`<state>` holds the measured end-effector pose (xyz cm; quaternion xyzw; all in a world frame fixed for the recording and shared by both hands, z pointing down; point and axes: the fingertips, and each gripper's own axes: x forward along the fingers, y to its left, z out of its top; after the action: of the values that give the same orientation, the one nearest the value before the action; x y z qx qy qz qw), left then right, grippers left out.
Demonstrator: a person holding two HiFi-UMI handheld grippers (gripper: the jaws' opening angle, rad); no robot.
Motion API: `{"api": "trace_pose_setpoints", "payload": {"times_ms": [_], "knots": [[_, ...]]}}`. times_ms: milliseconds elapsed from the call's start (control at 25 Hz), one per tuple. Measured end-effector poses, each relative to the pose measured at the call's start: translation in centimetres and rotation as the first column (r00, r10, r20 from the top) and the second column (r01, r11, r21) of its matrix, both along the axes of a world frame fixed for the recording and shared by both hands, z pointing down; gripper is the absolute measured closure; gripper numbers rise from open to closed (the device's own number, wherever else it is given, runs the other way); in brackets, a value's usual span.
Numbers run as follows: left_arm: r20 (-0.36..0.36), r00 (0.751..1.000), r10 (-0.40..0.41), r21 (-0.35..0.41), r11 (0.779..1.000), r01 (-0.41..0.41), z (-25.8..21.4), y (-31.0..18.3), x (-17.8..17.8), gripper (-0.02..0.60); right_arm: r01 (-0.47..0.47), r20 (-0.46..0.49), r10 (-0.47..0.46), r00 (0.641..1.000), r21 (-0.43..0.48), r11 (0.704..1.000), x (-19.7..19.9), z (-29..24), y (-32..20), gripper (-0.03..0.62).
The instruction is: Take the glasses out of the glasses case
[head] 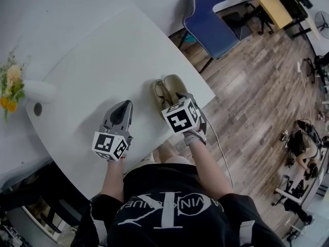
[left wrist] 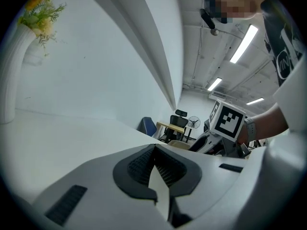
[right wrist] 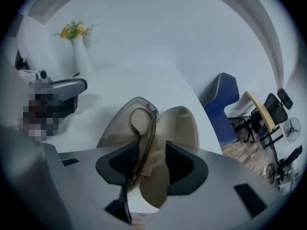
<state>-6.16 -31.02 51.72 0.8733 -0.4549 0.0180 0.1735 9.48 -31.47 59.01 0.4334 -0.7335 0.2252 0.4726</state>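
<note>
Currently: glasses case [head: 167,89] open at desk [head: 103,60] edge; glasses [right wrist: 139,120] lying inside, not yet lifted. Right tongs [right wrist: 152,145] released, astride the frame. Left tongs [left wrist: 154,152] clenched, empty. Remaining: grasp glasses, lift out.

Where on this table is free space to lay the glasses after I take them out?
The widest bare patch of the table lies beyond the left claw, between the flower vase and the glasses case. A narrower strip runs between that claw and the case. It is crowded at the right edge, where the right claw hangs over the case.
</note>
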Motion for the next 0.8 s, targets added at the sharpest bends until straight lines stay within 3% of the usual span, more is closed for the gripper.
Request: {"api": "trace_pose_setpoints", "payload": {"times_ms": [200,320,400,800], "knots": [[-0.004,1.000,-0.019,-0.014,1.000,0.019,0.7,-0.5,-0.7,0.568,0.131,-0.133,-0.138,0.981,-0.061,0.990,-0.4,1.6,0.7,0.418],[-0.004,1.000,-0.027,-0.023,0.999,0.027,0.9,-0.6,-0.9,0.568,0.166,-0.177,-0.179,0.968,-0.083,0.983,-0.4,1.9,0.8,0.464],[-0.003,1.000,-0.029,-0.029,0.999,0.029,1.1,-0.6,-1.0,0.568,0.154,-0.164,-0.169,0.972,-0.100,0.983,-0.6,2.1,0.9,0.512],[0.004,0.999,-0.038,-0.040,0.998,0.038,1.5,-0.2,-1.7,0.568,0.083,-0.068,-0.090,0.994,-0.102,0.991,-0.6,2.2,1.2,0.546]]}}
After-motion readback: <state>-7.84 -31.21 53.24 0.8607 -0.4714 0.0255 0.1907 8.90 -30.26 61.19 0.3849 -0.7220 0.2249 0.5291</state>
